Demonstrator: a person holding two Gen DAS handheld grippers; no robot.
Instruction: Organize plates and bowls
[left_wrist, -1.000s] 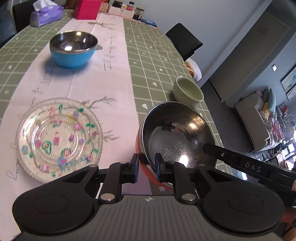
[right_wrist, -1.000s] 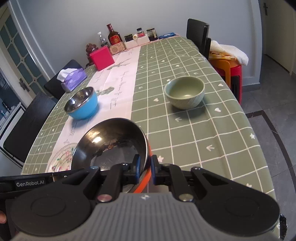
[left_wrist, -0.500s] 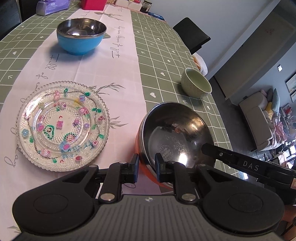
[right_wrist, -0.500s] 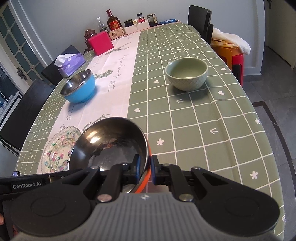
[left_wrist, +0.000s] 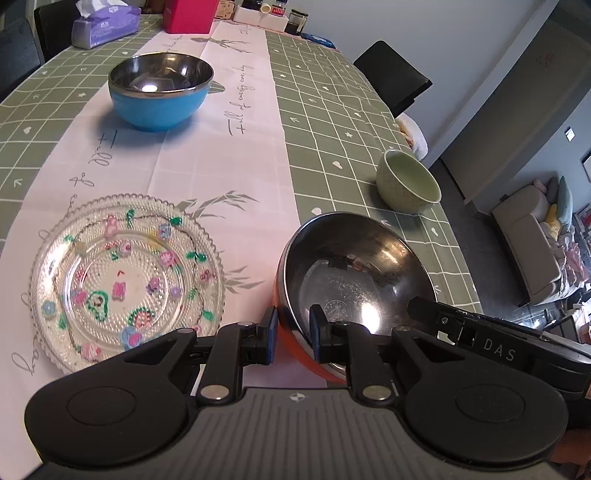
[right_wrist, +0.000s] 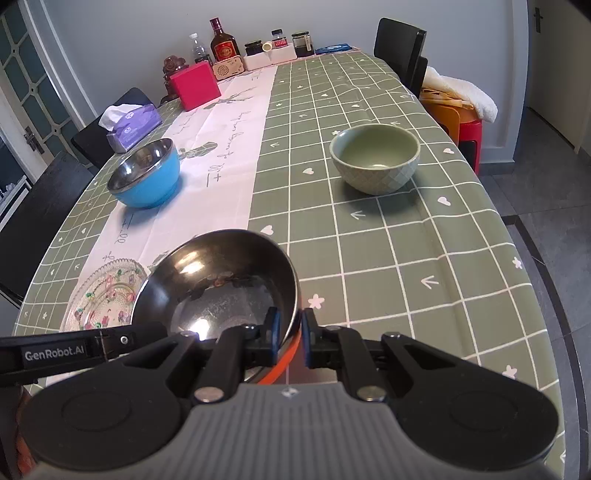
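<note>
Gripping the orange, steel-lined bowl (left_wrist: 354, 280) by opposite rims — our left claw (left_wrist: 291, 334) and right claw (right_wrist: 287, 338) each pinching its wall — we hold it above the counter's (right_wrist: 406, 258) near edge, the patterned glass plate (left_wrist: 125, 277) lying just left.

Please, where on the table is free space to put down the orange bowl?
Bare runner lies between the glass plate and the blue bowl; bare green cloth lies before the green bowl. The far end, around the pink box, is crowded.
</note>
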